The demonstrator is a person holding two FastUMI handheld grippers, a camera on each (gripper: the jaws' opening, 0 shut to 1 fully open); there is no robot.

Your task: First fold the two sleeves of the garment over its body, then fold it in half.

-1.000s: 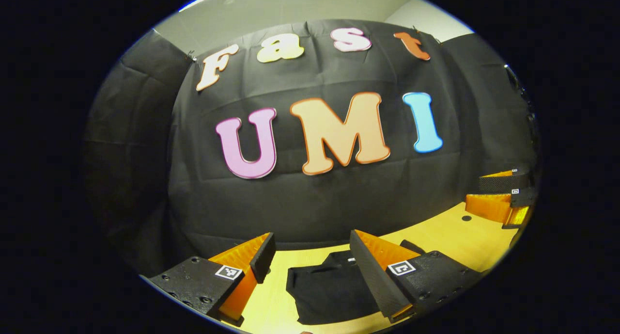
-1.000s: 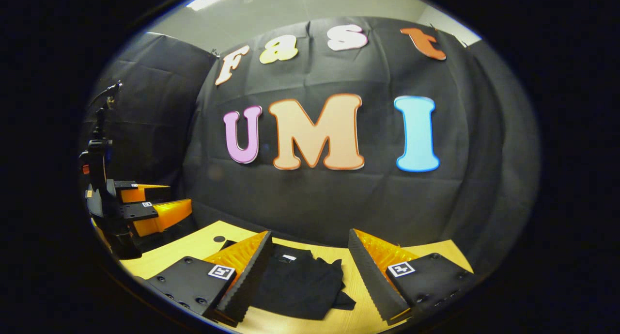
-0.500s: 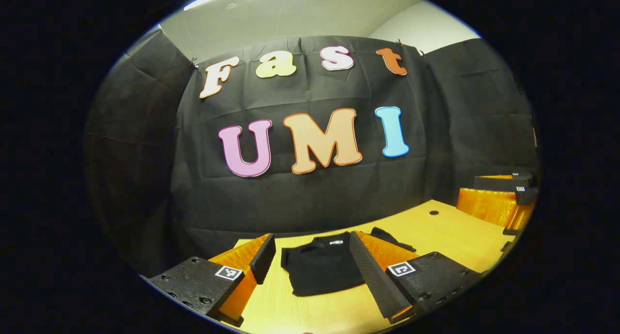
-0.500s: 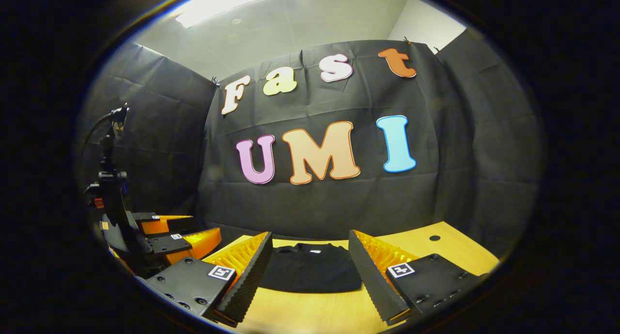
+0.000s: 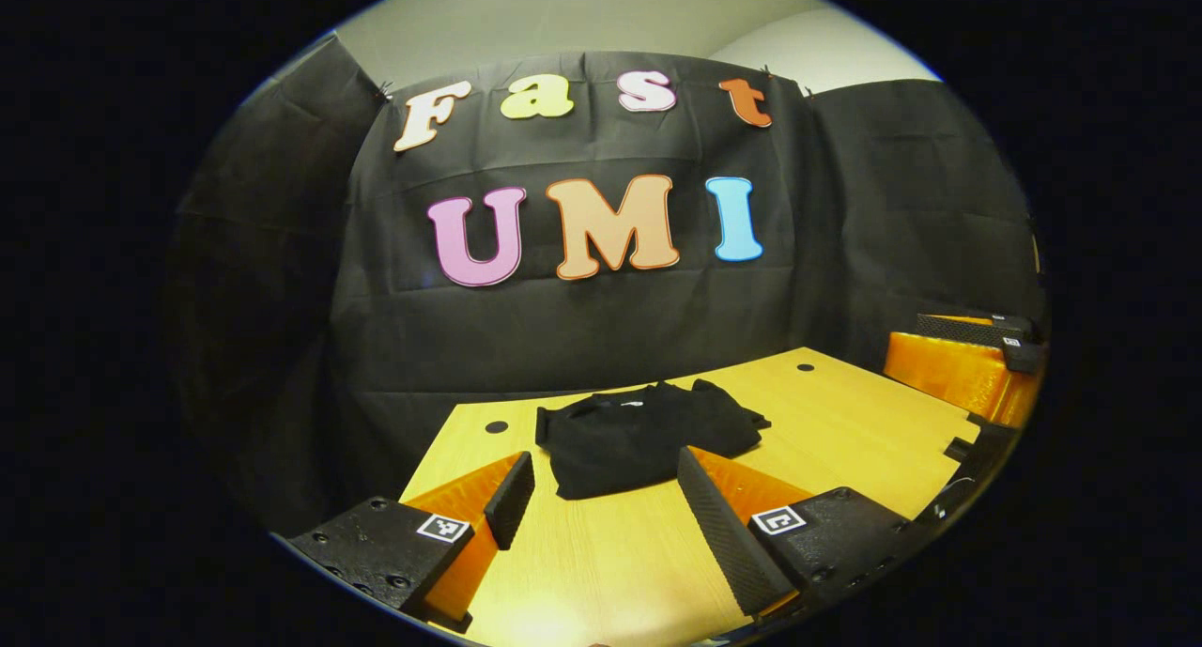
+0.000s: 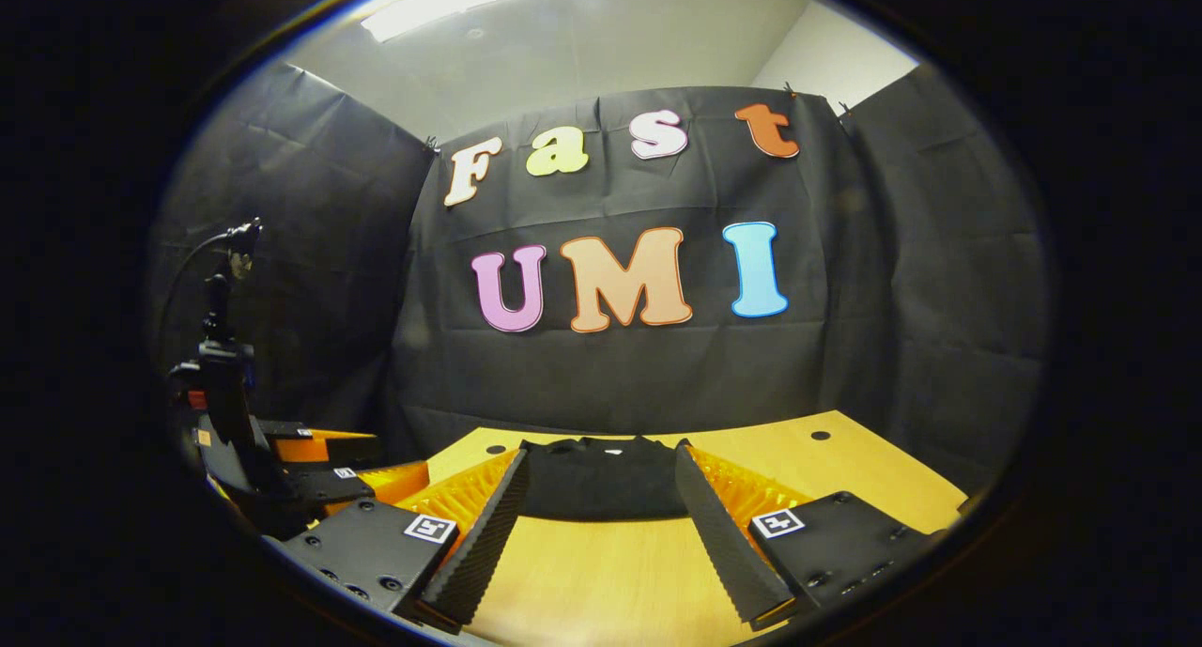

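A black garment point(image 5: 648, 436) lies in a compact folded bundle on the wooden table point(image 5: 845, 422), its collar tag at the far edge. In the left gripper view my left gripper point(image 5: 601, 497) is open and empty, held back from the garment's near edge. The right gripper point(image 5: 967, 365) shows at the far right, beside the table. In the right gripper view the garment point(image 6: 601, 478) sits between and beyond the fingers of my right gripper point(image 6: 601, 525), which is open and holds nothing. The left gripper point(image 6: 310, 469) shows low at the left.
The table point(image 6: 845, 459) has small round holes point(image 5: 496, 427) near its far corners. Black cloth walls close off the back and sides. A dark stand with a cable point(image 6: 221, 346) rises at the left in the right gripper view. Bare wood lies in front of the garment.
Both grippers have drawn back from the garment, which now lies farther off on the table. Both stay open and empty.
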